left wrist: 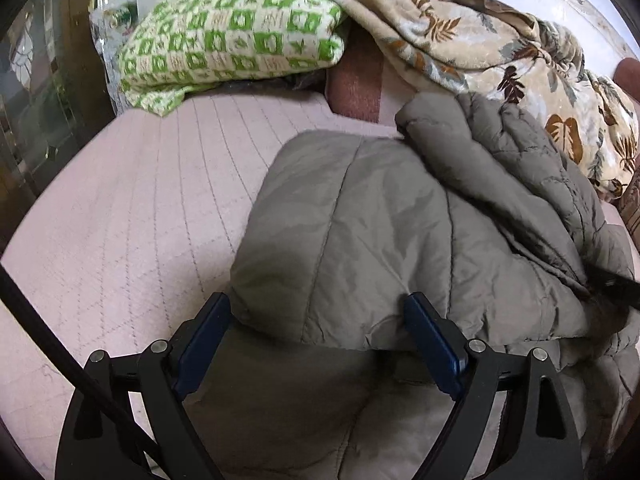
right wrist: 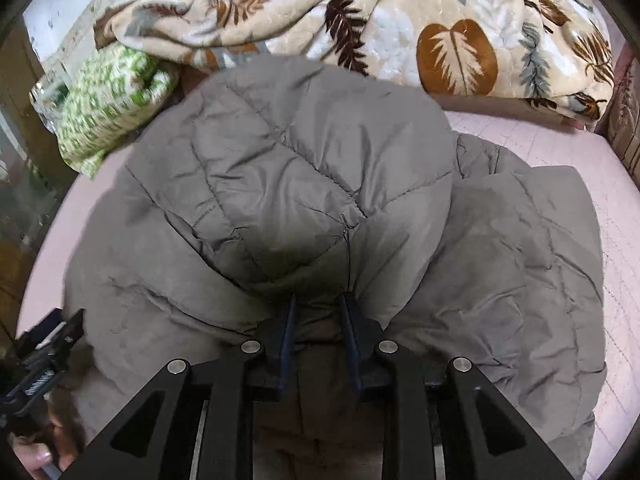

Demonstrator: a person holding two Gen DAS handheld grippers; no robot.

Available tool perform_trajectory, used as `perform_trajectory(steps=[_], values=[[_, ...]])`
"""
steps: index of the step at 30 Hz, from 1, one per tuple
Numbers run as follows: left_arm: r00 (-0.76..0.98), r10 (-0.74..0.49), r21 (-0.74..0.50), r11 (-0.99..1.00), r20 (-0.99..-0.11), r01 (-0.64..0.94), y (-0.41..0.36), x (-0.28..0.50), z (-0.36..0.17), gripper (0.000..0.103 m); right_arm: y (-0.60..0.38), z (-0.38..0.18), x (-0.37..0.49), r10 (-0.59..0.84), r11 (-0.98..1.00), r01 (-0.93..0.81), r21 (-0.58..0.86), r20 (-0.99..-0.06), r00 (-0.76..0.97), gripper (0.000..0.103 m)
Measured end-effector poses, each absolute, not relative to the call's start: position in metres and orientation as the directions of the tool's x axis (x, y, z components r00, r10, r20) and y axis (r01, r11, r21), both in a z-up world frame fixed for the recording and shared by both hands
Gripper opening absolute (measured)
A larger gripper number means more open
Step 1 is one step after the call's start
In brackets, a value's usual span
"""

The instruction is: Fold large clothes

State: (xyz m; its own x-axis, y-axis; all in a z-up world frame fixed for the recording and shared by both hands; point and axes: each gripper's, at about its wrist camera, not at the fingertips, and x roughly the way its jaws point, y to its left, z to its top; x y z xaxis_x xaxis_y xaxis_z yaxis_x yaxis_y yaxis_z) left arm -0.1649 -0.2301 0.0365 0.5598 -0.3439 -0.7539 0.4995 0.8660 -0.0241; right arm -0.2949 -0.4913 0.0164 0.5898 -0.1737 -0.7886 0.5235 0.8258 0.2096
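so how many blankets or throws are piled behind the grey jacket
2. A green-and-cream checked blanket lies folded at the back left of the bed; a beige leaf-print blanket is heaped behind the grey jacket toward the right. More could be hidden beneath that heap.

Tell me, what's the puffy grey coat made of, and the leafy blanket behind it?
The grey coat looks like thin woven nylon or polyester with soft filling: it has a slight sheen, fine crinkles and stitched puffy sections. The leafy blanket looks like plush fleece: its surface is fuzzy and matt, falling in thick soft folds. Exact fibres can't be told.
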Motion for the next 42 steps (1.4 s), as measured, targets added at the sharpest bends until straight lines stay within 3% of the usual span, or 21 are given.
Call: perform_trajectory(steps=[5,10,23,27,35,42], values=[[0.572,-0.401,-0.050,0.846,-0.715,0.531,-0.226,-0.179,0.058,0.088,-0.469,0.056,-0.337,-0.174,0.827,0.492,0.271,-0.710,0.682,0.030],[0.569,-0.409,0.016,0.802,-0.713,0.597,-0.238,-0.200,0.063,0.088,-0.437,0.060,-0.392,-0.153,0.836,0.468,0.285,-0.699,0.699,0.037],[0.530,-0.402,0.110,0.712,-0.746,0.694,-0.223,-0.263,0.054,0.088,-0.394,0.035,-0.469,-0.139,0.799,0.519,0.302,-0.748,0.649,0.037],[0.452,-0.427,0.029,0.701,-0.783,0.713,-0.199,-0.285,0.047,0.088,-0.379,0.031,-0.487,-0.142,0.804,0.520,0.289,-0.756,0.639,0.037],[0.416,-0.399,-0.016,0.737,-0.817,0.676,-0.145,-0.316,0.027,0.088,-0.344,0.018,-0.523,-0.128,0.812,0.512,0.279,-0.771,0.623,0.040],[0.449,-0.374,0.019,0.751,-0.812,0.660,-0.116,-0.338,0.015,0.088,-0.328,0.003,-0.542,-0.132,0.810,0.524,0.263,-0.789,0.600,0.043]])
